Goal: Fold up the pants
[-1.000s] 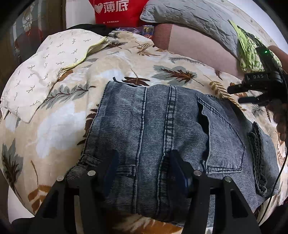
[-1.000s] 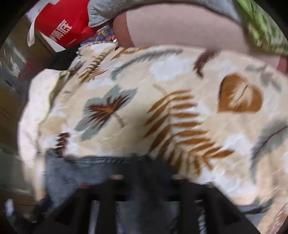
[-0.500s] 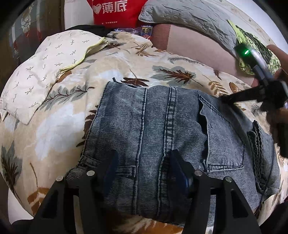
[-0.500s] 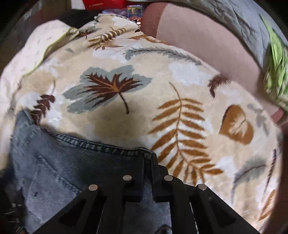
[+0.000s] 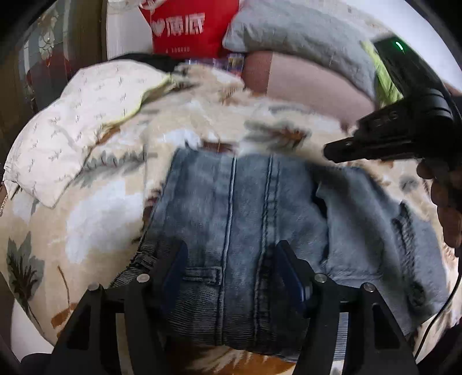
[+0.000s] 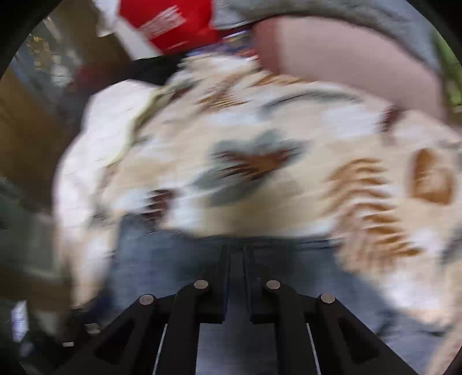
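Note:
Folded blue-grey jeans (image 5: 245,216) lie on a leaf-print blanket (image 5: 95,216). My left gripper (image 5: 231,268) stands astride the near waistband with its fingers wide apart. Its jaws are opening, and flat denim lies between them without being pinched. My right gripper (image 5: 327,151) reaches in from the right over the jeans' far edge, with a hand (image 5: 444,202) on its handle. In the blurred right wrist view the right gripper (image 6: 236,251) has its fingers almost together on the jeans' (image 6: 161,259) edge. Its jaws are opening slightly, with denim between them.
A white twig-print pillow (image 5: 72,121) lies at the far left. A red bag (image 5: 184,26), a grey quilted pillow (image 5: 288,34) and a pinkish cushion (image 5: 303,83) line the back. The blanket (image 6: 260,129) spreads beyond the jeans. A cable (image 5: 433,326) hangs at the right.
The right gripper closed on the jeans' far edge, then swung leftward and a little up, blurring its view. The left gripper stayed put on the waistband.

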`<state>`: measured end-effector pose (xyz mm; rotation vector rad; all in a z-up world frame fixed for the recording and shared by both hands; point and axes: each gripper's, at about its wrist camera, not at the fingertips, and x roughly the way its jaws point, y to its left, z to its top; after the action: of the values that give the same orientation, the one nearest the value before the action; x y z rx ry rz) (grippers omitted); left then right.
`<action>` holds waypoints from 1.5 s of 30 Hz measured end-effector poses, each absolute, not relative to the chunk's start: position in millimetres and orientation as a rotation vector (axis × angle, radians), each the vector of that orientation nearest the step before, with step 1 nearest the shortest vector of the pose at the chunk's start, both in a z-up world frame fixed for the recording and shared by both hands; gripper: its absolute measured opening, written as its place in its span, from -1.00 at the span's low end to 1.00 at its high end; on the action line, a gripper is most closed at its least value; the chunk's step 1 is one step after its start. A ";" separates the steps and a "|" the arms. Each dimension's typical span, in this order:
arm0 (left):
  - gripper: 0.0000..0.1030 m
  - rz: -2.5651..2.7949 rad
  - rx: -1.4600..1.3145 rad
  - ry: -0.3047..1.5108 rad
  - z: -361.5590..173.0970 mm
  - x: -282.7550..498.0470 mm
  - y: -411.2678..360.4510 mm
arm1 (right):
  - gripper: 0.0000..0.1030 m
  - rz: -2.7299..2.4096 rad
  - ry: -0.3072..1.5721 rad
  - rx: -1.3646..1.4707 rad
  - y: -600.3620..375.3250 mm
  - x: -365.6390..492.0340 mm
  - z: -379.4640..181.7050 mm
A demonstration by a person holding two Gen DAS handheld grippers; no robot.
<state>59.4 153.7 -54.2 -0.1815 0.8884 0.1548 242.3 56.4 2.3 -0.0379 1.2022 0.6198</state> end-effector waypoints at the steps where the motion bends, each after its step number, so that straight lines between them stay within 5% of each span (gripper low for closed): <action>1: 0.26 0.157 -0.176 0.898 -56.6 60.3 152.5 | -0.78 0.571 1.215 -0.160 71.1 240.1 -12.9; 4: 0.28 0.163 -0.126 0.890 -56.0 59.7 145.5 | -0.78 0.419 1.170 -0.447 89.8 239.3 -50.2; 20: 0.30 0.168 -0.143 0.883 -57.4 59.2 147.9 | -0.67 0.443 1.105 -0.158 49.7 217.7 -8.3; 22: 0.31 0.175 -0.140 0.882 -57.8 60.7 146.8 | -0.42 0.467 1.176 -0.198 56.1 216.9 -27.5; 23: 0.31 0.176 -0.136 0.884 -58.2 61.6 146.3 | -0.13 0.449 1.243 -0.263 64.3 221.1 -49.4; 28: 0.32 0.176 -0.139 0.865 -57.1 57.8 147.3 | -0.07 0.458 1.162 -0.065 35.7 204.4 -18.3; 32: 0.32 0.180 -0.140 0.838 -47.2 49.3 145.5 | 0.29 0.460 1.084 -0.008 -6.4 161.4 6.0; 39: 0.32 0.199 -0.147 0.864 -39.8 43.5 141.8 | 0.29 0.508 1.110 0.107 -39.0 114.9 -0.2; 45: 0.32 0.233 -0.176 0.869 -33.1 26.9 148.7 | 0.46 0.561 1.204 -0.138 15.7 109.3 -39.7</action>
<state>26.9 148.7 -33.1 -0.1761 0.8688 0.2329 109.3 15.7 -39.7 -0.1381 1.2036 0.5606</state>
